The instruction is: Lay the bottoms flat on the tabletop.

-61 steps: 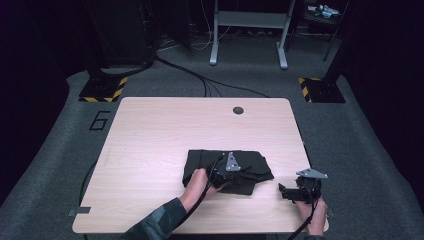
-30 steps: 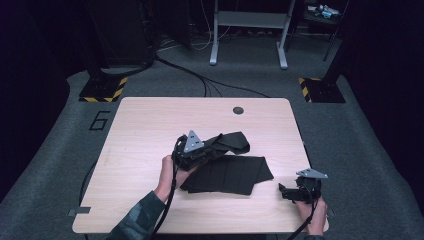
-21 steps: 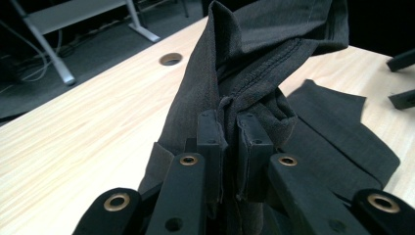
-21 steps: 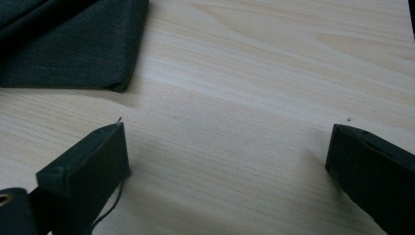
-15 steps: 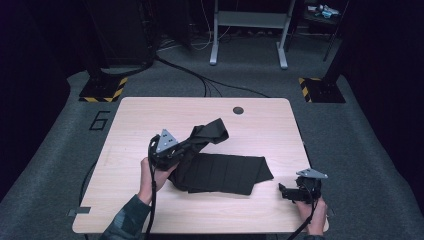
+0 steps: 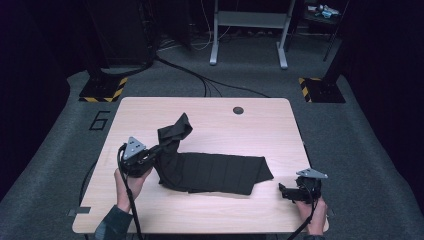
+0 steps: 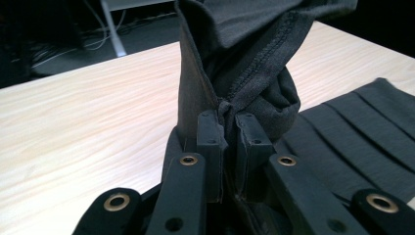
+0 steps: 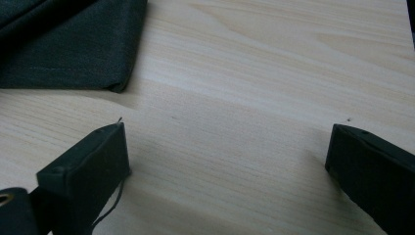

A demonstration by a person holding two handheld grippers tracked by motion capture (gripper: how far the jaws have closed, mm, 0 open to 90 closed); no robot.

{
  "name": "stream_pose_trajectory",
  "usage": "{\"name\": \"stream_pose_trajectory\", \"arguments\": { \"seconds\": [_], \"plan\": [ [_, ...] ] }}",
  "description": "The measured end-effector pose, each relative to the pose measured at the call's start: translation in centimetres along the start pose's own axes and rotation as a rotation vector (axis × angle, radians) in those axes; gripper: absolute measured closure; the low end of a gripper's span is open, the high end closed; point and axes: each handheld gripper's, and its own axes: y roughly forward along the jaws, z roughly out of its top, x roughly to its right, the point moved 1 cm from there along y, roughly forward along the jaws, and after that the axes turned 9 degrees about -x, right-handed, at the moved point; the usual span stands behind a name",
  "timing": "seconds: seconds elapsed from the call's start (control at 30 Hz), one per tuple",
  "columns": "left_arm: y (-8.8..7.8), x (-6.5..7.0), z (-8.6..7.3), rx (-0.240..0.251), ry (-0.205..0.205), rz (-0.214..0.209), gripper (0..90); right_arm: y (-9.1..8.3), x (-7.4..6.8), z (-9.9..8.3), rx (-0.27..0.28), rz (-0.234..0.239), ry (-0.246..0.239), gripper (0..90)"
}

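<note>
Left gripper: jaws clenched on a bunched edge of the black garment, lifting a fold of it up off the tabletop. The rest of the garment lies flat to the right of that gripper. Right gripper: jaws spread wide, nothing between them, resting near the garment's right corner, not touching it.

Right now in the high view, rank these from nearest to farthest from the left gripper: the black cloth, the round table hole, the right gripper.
1. black cloth, clamped in its jaws.
2. round table hole, toward the far edge.
3. right gripper, near right corner.
</note>
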Motion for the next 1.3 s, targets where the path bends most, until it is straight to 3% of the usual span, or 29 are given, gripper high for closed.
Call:
{"name": "stream_pose_trajectory", "arguments": {
  "seconds": [0.37, 0.43, 0.5, 0.57, 0.83, 0.93, 1.0, 1.2, 1.3],
  "plan": [
    [-1.2, -2.8, -3.3, -0.010, -0.105, 0.058, 83.6, 0.0, 0.0, 0.0, -0.001, -0.001, 0.001, 1.7],
    [-1.3, -3.0, -3.5, -0.010, -0.110, 0.064, 84.3, 0.0, 0.0, 0.0, 0.000, -0.001, 0.002, 1.7],
    [-1.5, -3.9, -4.6, -0.024, -0.146, 0.070, 84.1, 0.0, 0.0, 0.0, -0.001, -0.001, 0.001, 1.7],
    [-1.5, -4.2, -5.0, -0.033, -0.154, 0.075, 83.9, 0.0, 0.0, 0.0, 0.000, -0.001, 0.001, 1.7],
    [-1.1, -6.5, -9.1, -0.137, -0.242, 0.085, 79.7, 0.0, 0.0, 0.0, -0.002, -0.002, 0.002, 1.7],
    [-1.0, -6.8, -10.1, -0.167, -0.260, 0.087, 74.0, 0.0, 0.0, 0.0, -0.002, -0.002, 0.002, 1.7],
    [-1.2, -7.0, -11.1, -0.199, -0.282, 0.092, 58.5, 0.0, 0.0, 0.0, -0.002, -0.003, 0.003, 1.7],
    [-2.6, -6.9, -11.7, -0.191, -0.290, 0.107, 36.0, 0.0, 0.0, 0.0, -0.002, -0.003, 0.003, 1.7],
    [-3.4, -6.9, -11.2, -0.173, -0.280, 0.113, 31.4, 0.0, 0.0, 0.0, 0.001, -0.009, 0.000, 2.0]
  ]
}}
